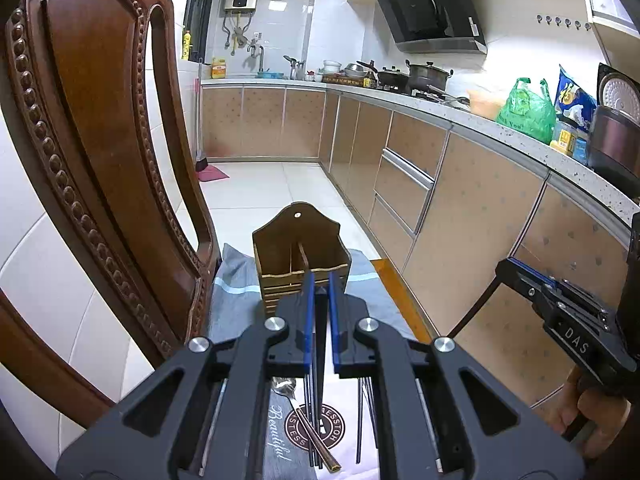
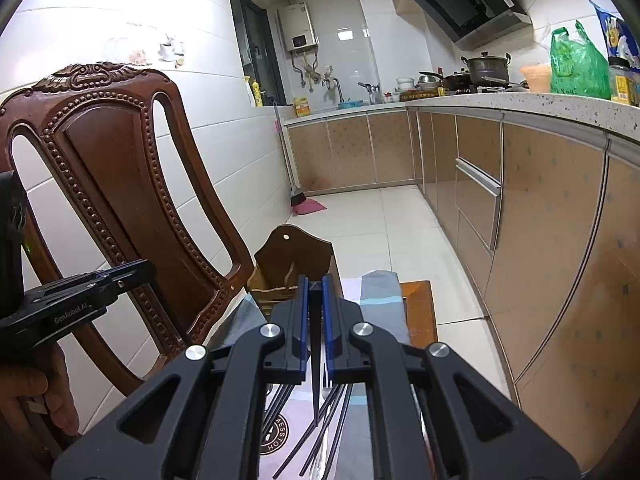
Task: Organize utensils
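Above the cloth (image 1: 236, 280), both grippers, left (image 1: 319, 284) and right (image 2: 315, 285), each pinch one black chopstick (image 1: 320, 340) near the wooden holder (image 1: 300, 256)

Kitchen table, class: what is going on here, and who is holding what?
A person holds a gripper in each hand. The left gripper and the right gripper are each shut on a dark chopstick, raised above the table. The wooden holder ahead looks empty. More chopsticks and a spoon lie on the cloth below.
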`<state>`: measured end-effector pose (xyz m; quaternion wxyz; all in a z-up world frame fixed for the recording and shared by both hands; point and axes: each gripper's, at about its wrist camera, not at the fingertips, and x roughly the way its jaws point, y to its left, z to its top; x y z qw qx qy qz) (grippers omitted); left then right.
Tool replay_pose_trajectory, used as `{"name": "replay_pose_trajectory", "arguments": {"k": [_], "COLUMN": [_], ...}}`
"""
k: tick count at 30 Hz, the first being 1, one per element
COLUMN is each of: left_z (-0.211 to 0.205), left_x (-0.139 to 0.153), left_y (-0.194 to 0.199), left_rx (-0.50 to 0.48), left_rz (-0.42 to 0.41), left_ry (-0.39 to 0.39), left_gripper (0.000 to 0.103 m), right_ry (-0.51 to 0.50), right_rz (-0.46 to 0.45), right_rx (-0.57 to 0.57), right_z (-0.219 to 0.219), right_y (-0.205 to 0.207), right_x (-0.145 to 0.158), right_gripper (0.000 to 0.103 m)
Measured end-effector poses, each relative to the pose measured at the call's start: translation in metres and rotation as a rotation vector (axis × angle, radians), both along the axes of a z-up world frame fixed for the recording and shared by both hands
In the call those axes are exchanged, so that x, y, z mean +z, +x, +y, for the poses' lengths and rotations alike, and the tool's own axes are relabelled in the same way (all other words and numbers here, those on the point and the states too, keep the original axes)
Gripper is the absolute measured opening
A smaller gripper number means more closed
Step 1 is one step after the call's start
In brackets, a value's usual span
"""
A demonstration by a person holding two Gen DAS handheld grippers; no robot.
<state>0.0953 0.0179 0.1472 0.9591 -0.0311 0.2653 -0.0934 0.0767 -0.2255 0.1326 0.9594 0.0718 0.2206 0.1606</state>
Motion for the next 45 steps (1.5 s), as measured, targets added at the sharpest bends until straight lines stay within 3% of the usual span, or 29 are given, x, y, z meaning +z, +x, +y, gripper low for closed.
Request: {"name": "replay_pose_trajectory", "arguments": {"k": [8, 13, 18, 23, 30, 36, 38, 39, 40, 41, 45], "left_z": [0.004, 0.02, 0.039, 0.062, 0.081, 0.081, 0.079, 0.079, 0.079, 0.078, 0.076], "left_x": [0.001, 0.013, 0.019, 0.022, 0.02, 0.016, 0.015, 0.015, 0.015, 0.015, 0.015], "left_y": [0.001, -0.005, -0.006, -0.005, 0.001, 0.006, 0.008, 0.007, 0.007, 0.009, 0.01], "left_rx": [0.004, 0.005, 0.03, 0.056, 0.072, 0.065, 0.063, 0.063, 0.063, 0.064, 0.064], "left_rz": [0.001, -0.031, -0.055, -0.071, -0.071, -0.057, -0.053, -0.051, -0.049, -0.047, -0.042], "left_ry": [0.003, -0.03, -0.049, -0.081, -0.104, -0.099, -0.098, -0.098, -0.097, -0.095, -0.098], "left_gripper": [0.007, 0.007, 0.007, 0.007, 0.006, 0.006, 0.006, 0.007, 0.007, 0.006, 0.006], "right_ry": [-0.012, -0.016, -0.045, -0.058, -0.052, 0.04, 0.026, 0.017, 0.019, 0.03, 0.077], "right_rz": [0.004, -0.049, -0.128, -0.188, -0.179, -0.059, -0.042, -0.042, -0.051, -0.072, -0.083], "right_rx": [0.005, -0.007, -0.04, -0.112, -0.184, -0.182, -0.166, -0.168, -0.173, -0.187, -0.177], "right_z": [0.007, 0.021, 0.048, 0.07, 0.09, 0.084, 0.082, 0.079, 0.075, 0.067, 0.035], "right_y": [0.003, 0.012, 0.052, 0.099, 0.163, 0.191, 0.19, 0.186, 0.179, 0.166, 0.105], "right_x": [0.0, 0.027, 0.069, 0.087, 0.055, 0.016, 0.01, 0.008, 0.006, 0.007, 0.005], "right_gripper": [0.007, 0.007, 0.007, 0.007, 0.007, 0.008, 0.014, 0.033, 0.059, 0.075, 0.087]}}
